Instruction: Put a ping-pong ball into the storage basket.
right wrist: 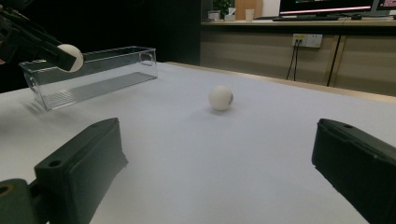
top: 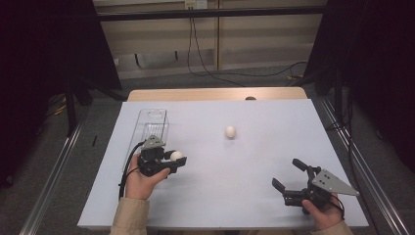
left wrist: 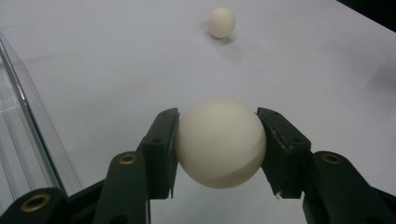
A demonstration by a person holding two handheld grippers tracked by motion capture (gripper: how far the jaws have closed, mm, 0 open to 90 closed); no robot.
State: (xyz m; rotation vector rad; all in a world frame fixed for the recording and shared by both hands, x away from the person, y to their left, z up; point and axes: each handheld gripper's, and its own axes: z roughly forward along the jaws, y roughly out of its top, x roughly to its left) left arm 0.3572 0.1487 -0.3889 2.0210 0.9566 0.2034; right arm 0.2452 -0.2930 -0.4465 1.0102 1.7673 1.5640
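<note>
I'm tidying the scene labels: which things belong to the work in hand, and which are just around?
In the job:
small white ball, clamped in the left gripper
clear plastic bin
second white ball, loose on the table
open right gripper

Just around:
black floor cables
white wall socket

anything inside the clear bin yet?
No ball seen inside the clear bin: the right gripper view shows its ribbed floor bare. The left gripper hides part of it in the high view. One ball is clamped there; another ball sits on the table.
</note>
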